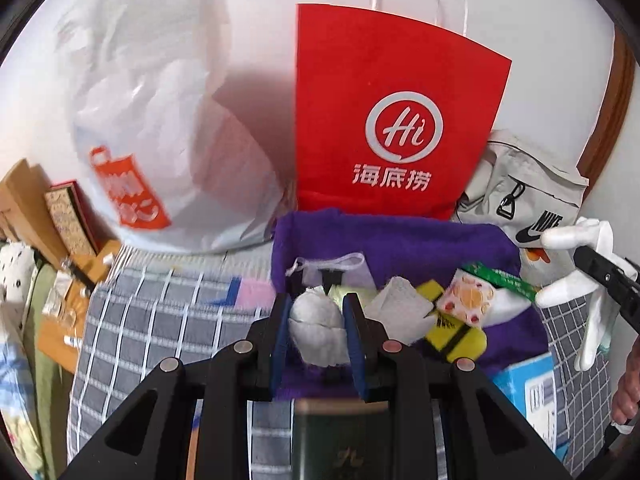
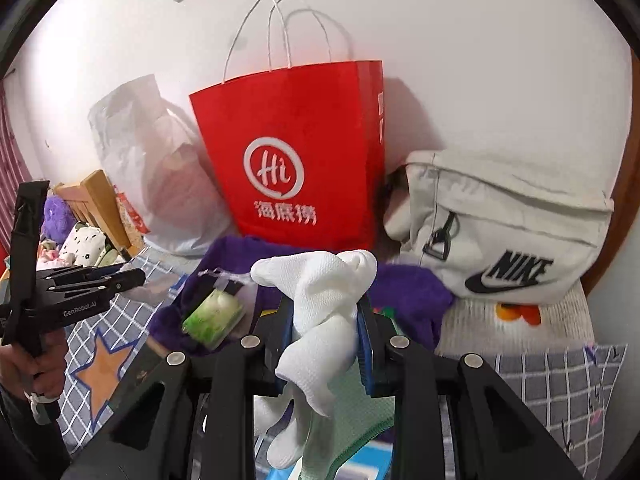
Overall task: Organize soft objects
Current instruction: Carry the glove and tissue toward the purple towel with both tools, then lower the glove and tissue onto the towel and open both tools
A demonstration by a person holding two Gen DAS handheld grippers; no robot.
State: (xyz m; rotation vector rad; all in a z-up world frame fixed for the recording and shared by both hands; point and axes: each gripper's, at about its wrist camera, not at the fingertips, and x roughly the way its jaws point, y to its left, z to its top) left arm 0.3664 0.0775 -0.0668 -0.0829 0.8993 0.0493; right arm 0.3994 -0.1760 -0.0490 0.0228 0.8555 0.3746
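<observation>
Here the white plastic bag (image 1: 160,128) leans against the wall at far left, the red paper bag (image 1: 384,120) stands upright beside it, and the beige Nike bag (image 2: 504,232) slumps to its right. In front of the red bag a purple cloth (image 1: 400,240) lies on the checked bed cover (image 1: 160,320), carrying small soft items. The left gripper (image 1: 316,320) has its jaws clamped on a white sock ball (image 1: 316,328) above that cloth. The right gripper (image 2: 326,320) has its jaws pinched on a white glove (image 2: 324,300), held up and dangling.
</observation>
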